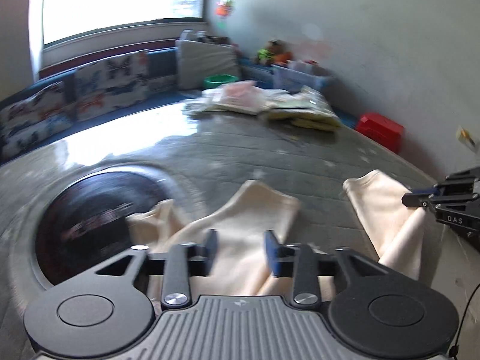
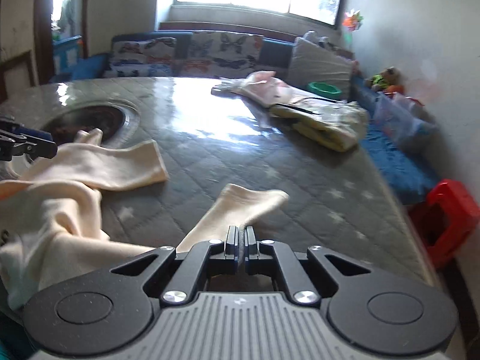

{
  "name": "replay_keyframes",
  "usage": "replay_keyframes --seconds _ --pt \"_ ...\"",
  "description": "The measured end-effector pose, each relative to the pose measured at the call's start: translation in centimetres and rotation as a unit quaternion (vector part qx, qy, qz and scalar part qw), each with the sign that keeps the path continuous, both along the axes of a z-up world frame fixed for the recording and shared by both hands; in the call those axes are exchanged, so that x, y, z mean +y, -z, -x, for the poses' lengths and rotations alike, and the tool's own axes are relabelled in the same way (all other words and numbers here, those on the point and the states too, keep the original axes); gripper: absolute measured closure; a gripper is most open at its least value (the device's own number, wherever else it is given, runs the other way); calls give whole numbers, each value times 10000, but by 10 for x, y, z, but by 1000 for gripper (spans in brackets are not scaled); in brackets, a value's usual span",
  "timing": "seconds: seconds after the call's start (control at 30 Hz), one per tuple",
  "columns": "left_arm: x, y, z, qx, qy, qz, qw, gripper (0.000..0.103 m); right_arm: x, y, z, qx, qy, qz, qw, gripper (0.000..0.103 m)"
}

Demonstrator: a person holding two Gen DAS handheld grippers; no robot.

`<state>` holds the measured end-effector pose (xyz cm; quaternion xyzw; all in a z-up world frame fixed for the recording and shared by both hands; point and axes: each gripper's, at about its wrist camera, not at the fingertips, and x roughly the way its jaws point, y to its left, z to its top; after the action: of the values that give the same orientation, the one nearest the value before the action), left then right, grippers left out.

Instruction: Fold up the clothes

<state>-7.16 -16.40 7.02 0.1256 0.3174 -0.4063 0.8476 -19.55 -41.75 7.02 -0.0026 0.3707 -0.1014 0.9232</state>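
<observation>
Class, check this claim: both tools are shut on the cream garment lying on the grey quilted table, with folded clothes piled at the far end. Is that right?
Not quite. Only the right tool is shut on the cream garment, as the right wrist view shows. The left wrist view shows the left tool open over the garment, its jaws apart. The grey quilted table and the folded clothes at the far end are as stated.

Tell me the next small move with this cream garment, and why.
Probably close the left gripper on the cream garment: its jaws stand open with cloth between them, while the right gripper is already shut on another part.
</observation>
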Motion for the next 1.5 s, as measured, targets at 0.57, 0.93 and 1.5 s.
replay_keyframes --seconds 0.57,0.93,1.5 --pt "-69 45 -27 360 199 -860 9954 84 3 -9 -9 -127 -326 -415 9985 70" --pt "5 0 -42 351 -680 218 9968 97 27 13 -49 134 -953 -976 9906 69" --pt "207 -14 -14 368 -3187 267 9468 100 45 37 -85 750 -1752 -2010 9609 67"
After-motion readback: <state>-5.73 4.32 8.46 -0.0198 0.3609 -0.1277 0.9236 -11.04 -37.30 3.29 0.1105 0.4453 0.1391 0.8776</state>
